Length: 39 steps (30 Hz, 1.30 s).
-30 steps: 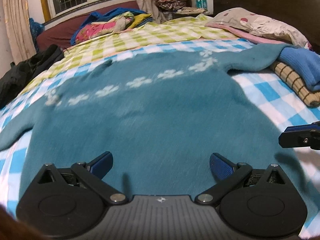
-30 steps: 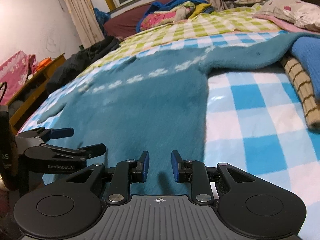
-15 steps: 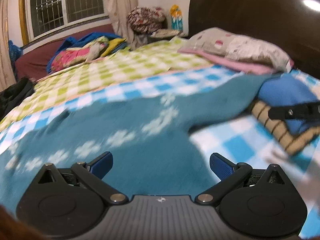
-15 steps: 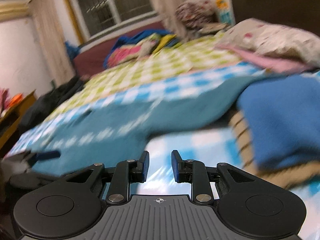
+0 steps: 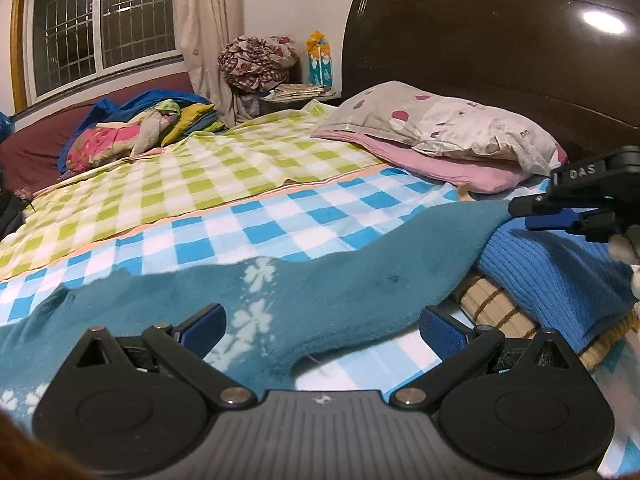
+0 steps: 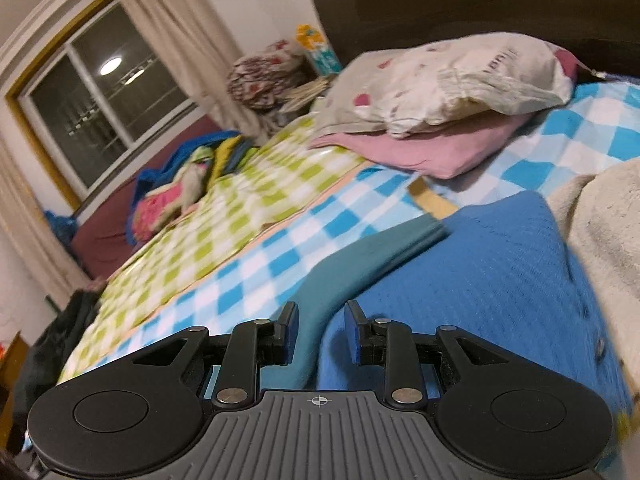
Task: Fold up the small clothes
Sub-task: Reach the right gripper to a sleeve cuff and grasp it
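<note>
A teal sweater [image 5: 320, 300] lay spread on the checked bed [image 5: 280, 216], its sleeve [image 6: 360, 264] draped over a folded blue knit [image 6: 460, 280]. The left gripper [image 5: 322, 326] hovered wide open above it; the right gripper [image 6: 320, 332], narrowly parted, grasped nothing.

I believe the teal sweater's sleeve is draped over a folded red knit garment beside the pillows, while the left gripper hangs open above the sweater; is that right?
Not quite: the folded knit garment under the teal sweater's sleeve is blue, not red, as the right wrist view shows. The rest holds: it lies beside the pillows, and the left gripper hangs open above the sweater.
</note>
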Tool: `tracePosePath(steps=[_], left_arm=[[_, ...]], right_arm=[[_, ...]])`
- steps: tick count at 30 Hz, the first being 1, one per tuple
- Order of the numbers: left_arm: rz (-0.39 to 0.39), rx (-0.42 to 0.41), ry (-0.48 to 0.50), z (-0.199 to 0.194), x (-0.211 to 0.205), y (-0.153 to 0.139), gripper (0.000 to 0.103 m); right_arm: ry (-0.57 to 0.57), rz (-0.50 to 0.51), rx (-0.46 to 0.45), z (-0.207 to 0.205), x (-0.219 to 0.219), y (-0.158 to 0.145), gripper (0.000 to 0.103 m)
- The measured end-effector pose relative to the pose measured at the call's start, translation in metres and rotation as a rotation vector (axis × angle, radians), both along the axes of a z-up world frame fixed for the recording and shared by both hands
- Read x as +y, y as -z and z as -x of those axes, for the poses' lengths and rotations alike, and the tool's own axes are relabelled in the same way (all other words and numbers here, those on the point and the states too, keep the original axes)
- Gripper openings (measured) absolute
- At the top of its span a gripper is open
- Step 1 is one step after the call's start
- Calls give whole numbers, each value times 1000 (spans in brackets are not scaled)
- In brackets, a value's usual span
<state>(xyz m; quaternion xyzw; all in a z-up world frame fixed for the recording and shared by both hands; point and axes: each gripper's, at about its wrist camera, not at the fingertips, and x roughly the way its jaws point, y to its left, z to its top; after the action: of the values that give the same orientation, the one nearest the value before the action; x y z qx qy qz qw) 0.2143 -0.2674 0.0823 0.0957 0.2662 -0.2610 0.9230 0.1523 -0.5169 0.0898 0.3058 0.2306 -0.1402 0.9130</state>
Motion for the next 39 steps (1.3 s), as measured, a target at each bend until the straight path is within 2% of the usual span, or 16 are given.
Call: tracePosePath(steps=[8, 15, 22, 24, 26, 27, 30, 34, 39], left_arm=[[-20, 9, 2, -3, -6, 9, 103], [-2, 20, 2, -1, 0, 12, 103], [7, 46, -17, -1, 14, 21, 103], [2, 43, -25, 1, 21, 21, 103], [-1, 39, -43, 3, 30, 19, 103], [0, 42, -56, 5, 36, 18, 103], [-8, 45, -98, 12, 57, 15, 103], [-21, 29, -146, 29, 90, 13, 103], [7, 81, -184, 39, 135, 26, 103]], right_arm=[[85, -148, -2, -21, -29, 15, 29], [146, -164, 53, -37, -31, 21, 32], [191, -214, 24, -42, -35, 23, 35], [202, -189, 25, -46, -32, 24, 35], [193, -135, 35, -49, -26, 23, 27], [184, -108, 43, -50, -24, 22, 17], [152, -101, 25, -49, -18, 16, 12], [81, -60, -13, -50, 5, 1, 10], [-13, 10, -20, -54, 52, -14, 10]])
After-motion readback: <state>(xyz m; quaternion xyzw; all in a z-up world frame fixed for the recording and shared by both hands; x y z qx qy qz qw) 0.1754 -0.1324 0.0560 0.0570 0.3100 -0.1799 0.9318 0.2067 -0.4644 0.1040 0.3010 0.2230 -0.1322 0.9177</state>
